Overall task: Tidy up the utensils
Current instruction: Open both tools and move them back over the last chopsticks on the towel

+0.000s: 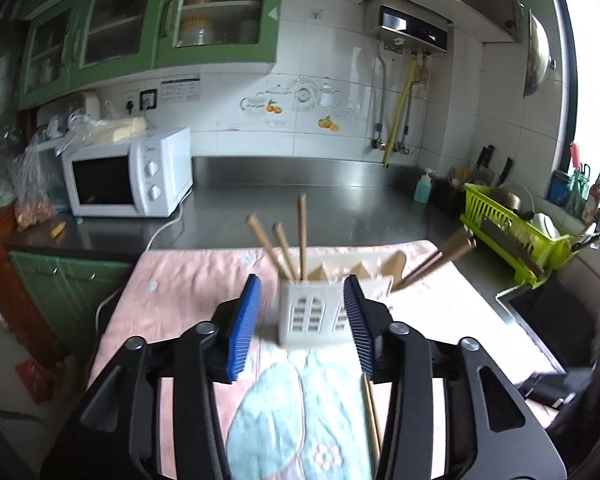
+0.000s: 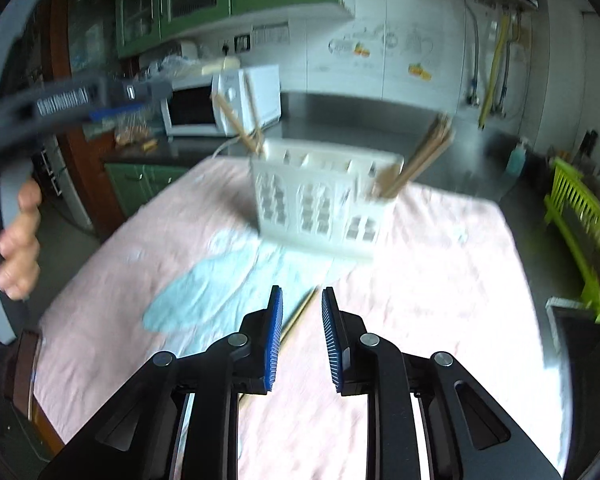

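Left gripper [image 1: 306, 322]: jaws spread, empty, aimed at the white utensil caddy [image 1: 314, 312] mid-counter on the pink towel [image 1: 188, 280]; chopsticks [image 1: 284, 248] stand inside. Loose chopstick [image 2: 298, 316]: flat on the towel, nearer the counter's front edge, long axis running diagonally toward the caddy. Right gripper [image 2: 302, 332]: jaws slightly parted, empty, straddling that chopstick's far end without pinching; likely the nearer hand for pickup.
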The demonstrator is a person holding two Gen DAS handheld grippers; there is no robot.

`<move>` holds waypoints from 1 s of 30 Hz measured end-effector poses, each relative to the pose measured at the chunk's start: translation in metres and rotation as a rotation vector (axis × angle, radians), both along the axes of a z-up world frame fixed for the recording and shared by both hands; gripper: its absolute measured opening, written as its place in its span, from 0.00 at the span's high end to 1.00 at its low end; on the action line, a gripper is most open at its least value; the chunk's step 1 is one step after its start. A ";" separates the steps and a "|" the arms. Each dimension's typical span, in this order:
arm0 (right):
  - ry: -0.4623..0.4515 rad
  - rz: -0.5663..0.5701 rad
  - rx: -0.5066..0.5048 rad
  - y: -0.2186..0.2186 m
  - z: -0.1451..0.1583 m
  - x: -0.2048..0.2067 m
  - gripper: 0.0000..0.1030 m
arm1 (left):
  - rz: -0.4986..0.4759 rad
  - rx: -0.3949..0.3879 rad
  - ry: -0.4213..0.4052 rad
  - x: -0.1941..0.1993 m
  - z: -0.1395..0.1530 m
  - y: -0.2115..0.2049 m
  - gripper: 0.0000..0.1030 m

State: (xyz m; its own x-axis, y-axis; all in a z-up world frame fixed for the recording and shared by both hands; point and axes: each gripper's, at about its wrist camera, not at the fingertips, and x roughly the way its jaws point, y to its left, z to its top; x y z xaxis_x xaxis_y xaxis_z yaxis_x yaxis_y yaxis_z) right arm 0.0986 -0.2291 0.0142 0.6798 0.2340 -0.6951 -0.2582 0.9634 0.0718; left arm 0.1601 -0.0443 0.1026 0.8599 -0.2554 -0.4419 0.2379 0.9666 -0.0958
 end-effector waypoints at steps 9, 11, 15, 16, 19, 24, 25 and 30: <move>0.191 -0.096 0.161 0.017 -0.088 -0.020 0.83 | 0.037 -0.015 0.027 -0.049 -0.039 0.023 0.40; 0.206 -0.126 0.194 0.015 -0.094 -0.019 0.85 | 0.050 0.006 0.026 -0.058 -0.049 0.025 0.36; 0.233 -0.175 0.260 0.012 -0.099 -0.014 0.89 | 0.058 -0.001 0.051 -0.065 -0.065 0.034 0.35; 0.240 -0.182 0.277 0.012 -0.099 -0.013 0.90 | 0.065 -0.007 0.056 -0.066 -0.069 0.038 0.35; 0.248 -0.207 0.292 0.011 -0.102 -0.010 0.90 | 0.077 -0.016 0.073 -0.067 -0.079 0.047 0.34; 0.278 -0.235 0.297 0.016 -0.109 -0.004 0.92 | 0.100 -0.023 0.092 -0.067 -0.090 0.060 0.34; 0.275 -0.237 0.294 0.018 -0.109 -0.004 0.92 | 0.105 -0.027 0.097 -0.067 -0.092 0.062 0.34; 0.260 -0.268 0.242 0.023 -0.108 -0.002 0.92 | 0.121 -0.043 0.115 -0.065 -0.100 0.074 0.33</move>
